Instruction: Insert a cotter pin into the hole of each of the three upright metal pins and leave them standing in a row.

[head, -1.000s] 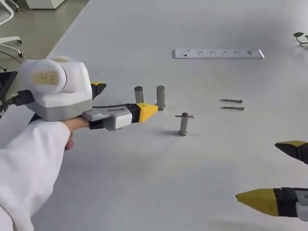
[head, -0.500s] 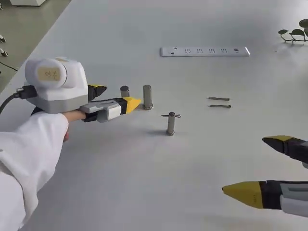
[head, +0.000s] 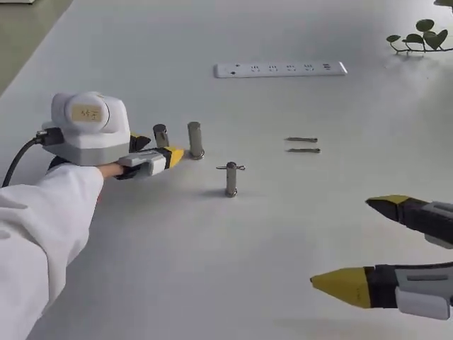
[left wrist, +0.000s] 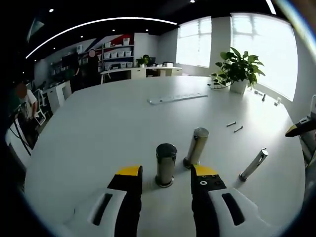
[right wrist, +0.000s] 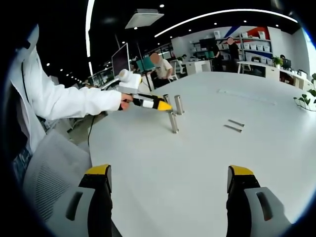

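Note:
Three metal pins stand upright on the white table. The leftmost pin [head: 161, 134] [left wrist: 166, 164] stands between the jaws of my left gripper [head: 157, 145] [left wrist: 167, 173], which is open, with a gap on each side. The middle pin [head: 195, 139] [left wrist: 196, 146] stands just right of it, bare. The third pin [head: 231, 178] [left wrist: 253, 164] has a cotter pin through its top. Two loose cotter pins [head: 303, 144] [right wrist: 233, 125] lie further right. My right gripper [head: 347, 242] [right wrist: 169, 173] hangs open and empty at the near right, well away from the pins.
A white power strip [head: 281, 69] [left wrist: 177, 98] lies at the far side of the table. A potted plant [head: 414, 37] [left wrist: 237, 69] stands at the far right. The person's white sleeve [head: 42, 234] reaches in from the left. Bare tabletop lies between the grippers.
The head camera has swung right, shifting the whole picture left. My left gripper has drawn back slightly beside the leftmost pin. The pins and my right gripper have kept their places.

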Demonstrator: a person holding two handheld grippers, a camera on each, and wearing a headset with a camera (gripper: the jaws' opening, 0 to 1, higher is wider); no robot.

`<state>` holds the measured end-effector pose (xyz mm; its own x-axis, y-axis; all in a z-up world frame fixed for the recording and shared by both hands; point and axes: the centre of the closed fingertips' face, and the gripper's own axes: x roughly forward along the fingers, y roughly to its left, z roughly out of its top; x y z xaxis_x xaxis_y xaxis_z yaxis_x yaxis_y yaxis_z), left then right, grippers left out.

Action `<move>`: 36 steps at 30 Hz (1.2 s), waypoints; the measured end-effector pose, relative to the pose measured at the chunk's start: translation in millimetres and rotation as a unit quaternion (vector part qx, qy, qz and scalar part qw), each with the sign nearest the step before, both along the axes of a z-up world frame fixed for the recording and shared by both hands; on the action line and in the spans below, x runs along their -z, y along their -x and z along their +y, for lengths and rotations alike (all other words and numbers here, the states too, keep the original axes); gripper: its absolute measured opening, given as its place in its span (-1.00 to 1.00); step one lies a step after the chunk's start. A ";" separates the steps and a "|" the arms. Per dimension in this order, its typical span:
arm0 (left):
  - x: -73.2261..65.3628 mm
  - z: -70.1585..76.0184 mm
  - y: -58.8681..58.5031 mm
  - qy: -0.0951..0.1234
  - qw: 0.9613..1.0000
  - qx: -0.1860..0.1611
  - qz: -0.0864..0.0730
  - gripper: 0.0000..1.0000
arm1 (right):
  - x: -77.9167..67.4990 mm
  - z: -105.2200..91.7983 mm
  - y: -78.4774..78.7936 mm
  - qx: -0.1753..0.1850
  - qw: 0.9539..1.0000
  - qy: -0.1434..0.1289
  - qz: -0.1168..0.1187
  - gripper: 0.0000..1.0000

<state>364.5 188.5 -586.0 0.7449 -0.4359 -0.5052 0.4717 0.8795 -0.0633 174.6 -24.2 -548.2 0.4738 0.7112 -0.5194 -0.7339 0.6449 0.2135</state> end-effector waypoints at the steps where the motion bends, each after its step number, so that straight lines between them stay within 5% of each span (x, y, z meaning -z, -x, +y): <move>1: -1.0 -0.8 -1.7 0.003 1.000 -0.003 -0.004 -0.27 | 1.1 0.3 0.3 -0.001 1.000 0.000 0.001 0.92; 8: 1.6 -2.5 -5.2 0.008 1.000 -0.014 0.002 -0.63 | 5.0 2.0 2.4 -0.007 1.000 0.000 0.006 0.90; 15: 3.5 -1.6 -6.0 -0.004 1.000 -0.014 0.002 -0.75 | 6.5 0.3 3.2 -0.005 1.000 -0.002 0.008 0.86; 29: 2.4 -0.7 -6.0 -0.024 0.999 -0.031 -0.009 -0.78 | 8.5 0.1 5.2 -0.005 1.000 -0.003 0.010 0.86; 33: 0.0 1.0 -1.3 -0.053 0.998 -0.029 -0.017 -0.78 | 9.0 1.4 5.6 -0.008 1.000 -0.003 0.009 0.86; 36: -6.2 -2.5 6.7 -0.051 0.998 -0.015 -0.018 -0.78 | 7.7 1.7 4.5 -0.008 1.000 -0.006 0.008 0.86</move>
